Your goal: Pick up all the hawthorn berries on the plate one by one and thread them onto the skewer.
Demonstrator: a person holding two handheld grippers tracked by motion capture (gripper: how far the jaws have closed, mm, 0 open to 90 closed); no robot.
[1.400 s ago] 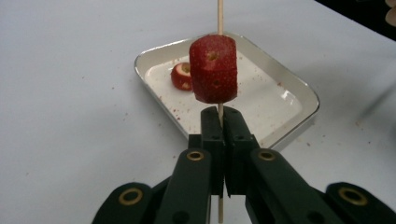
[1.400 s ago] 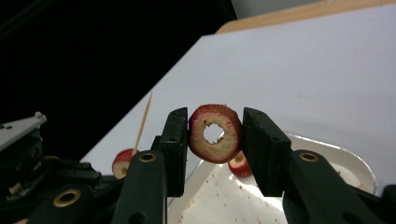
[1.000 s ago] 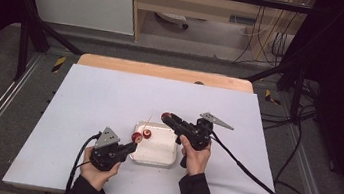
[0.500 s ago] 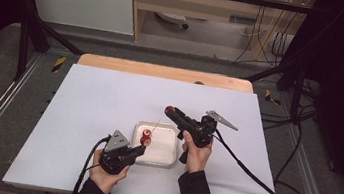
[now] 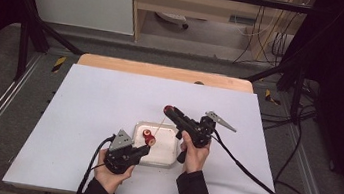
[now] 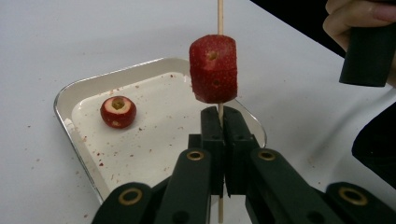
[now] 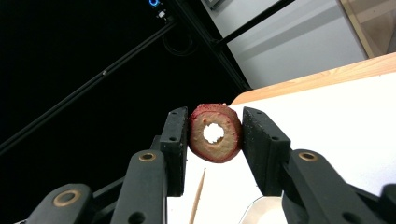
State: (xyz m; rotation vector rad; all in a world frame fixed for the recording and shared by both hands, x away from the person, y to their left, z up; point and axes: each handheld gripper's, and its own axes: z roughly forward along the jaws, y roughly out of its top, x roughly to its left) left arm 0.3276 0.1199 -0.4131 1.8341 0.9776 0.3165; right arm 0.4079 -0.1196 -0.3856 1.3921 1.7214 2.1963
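While left gripper (image 6: 219,154) pins skewer (image 6: 220,18), fruit ring (image 7: 215,133) clamped, tray rim (image 6: 63,100) nr.

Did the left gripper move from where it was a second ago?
Yes. The left gripper slid a little right along the tray's near edge.

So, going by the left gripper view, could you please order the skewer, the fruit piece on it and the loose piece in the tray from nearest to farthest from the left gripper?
1. skewer: clamped between the jaws of the left gripper.
2. threaded fruit piece: just above the fingertips.
3. loose fruit piece: off to the left, in the tray.
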